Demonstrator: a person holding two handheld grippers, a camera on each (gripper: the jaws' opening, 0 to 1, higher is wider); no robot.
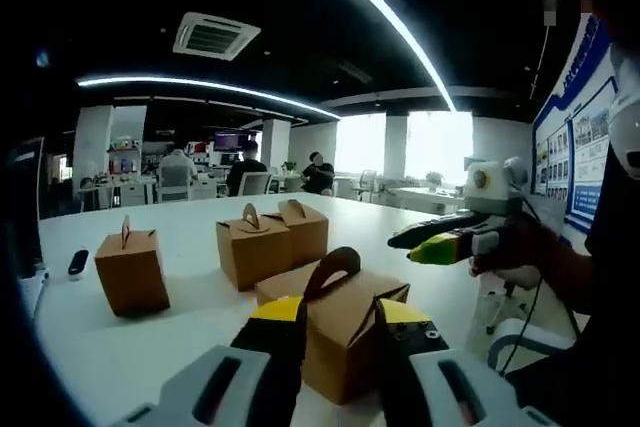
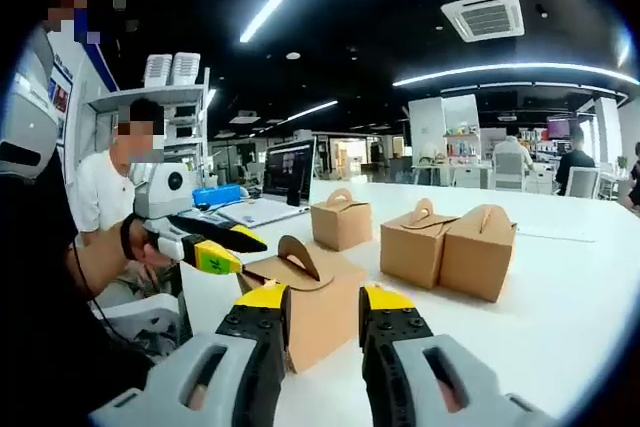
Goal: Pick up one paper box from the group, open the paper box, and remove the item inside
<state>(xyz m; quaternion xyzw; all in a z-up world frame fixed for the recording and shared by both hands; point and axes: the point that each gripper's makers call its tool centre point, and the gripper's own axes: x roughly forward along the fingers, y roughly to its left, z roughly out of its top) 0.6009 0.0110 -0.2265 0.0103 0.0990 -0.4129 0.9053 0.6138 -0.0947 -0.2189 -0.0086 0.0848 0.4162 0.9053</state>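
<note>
A brown paper box with a looped handle (image 1: 340,332) stands on the white table (image 1: 150,347), just beyond my left gripper (image 1: 338,317). Its jaws stand open, with the box's near corner showing in the gap. My right gripper (image 1: 405,247) reaches in from the right at handle height, a hand around it, its fingers slightly apart and holding nothing. In the right gripper view the same box (image 2: 310,297) sits ahead of my open right gripper (image 2: 325,299). The left gripper (image 2: 250,255) points at the box's left edge. Three more boxes (image 1: 132,269) (image 1: 252,247) (image 1: 305,227) stand farther back.
A small black remote (image 1: 78,263) lies near the table's left edge. A monitor (image 2: 290,172) and a blue tray (image 2: 217,194) are at the table's far end, where a person in white (image 2: 110,187) sits. Bare tabletop (image 2: 560,307) lies right of the boxes.
</note>
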